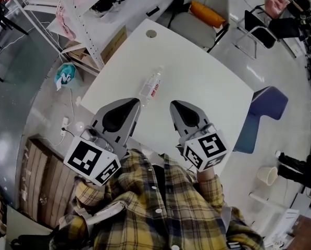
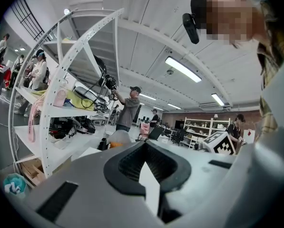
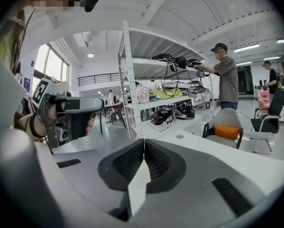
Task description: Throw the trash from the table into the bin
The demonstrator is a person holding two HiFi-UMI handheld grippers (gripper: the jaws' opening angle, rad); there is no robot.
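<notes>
A clear plastic bottle (image 1: pixel 151 87) with a red label lies on its side on the white table (image 1: pixel 207 82), just beyond both grippers. In the head view my left gripper (image 1: pixel 135 102) sits near the table's front edge, its tip close to the bottle's near end. My right gripper (image 1: pixel 174 104) is beside it, a little right of the bottle. Both point away from me. In the left gripper view the left gripper (image 2: pixel 144 144) has its jaws together and empty. The right gripper (image 3: pixel 144 142) is likewise shut and empty. The bottle is hidden in both gripper views.
A grey chair with an orange cushion (image 1: pixel 207 12) stands at the table's far side and a blue chair (image 1: pixel 264 113) at its right. A white shelf rack (image 1: pixel 82 14) and a teal bag (image 1: pixel 65 74) are at the left. A white bucket (image 1: pixel 267 175) stands on the floor at the right.
</notes>
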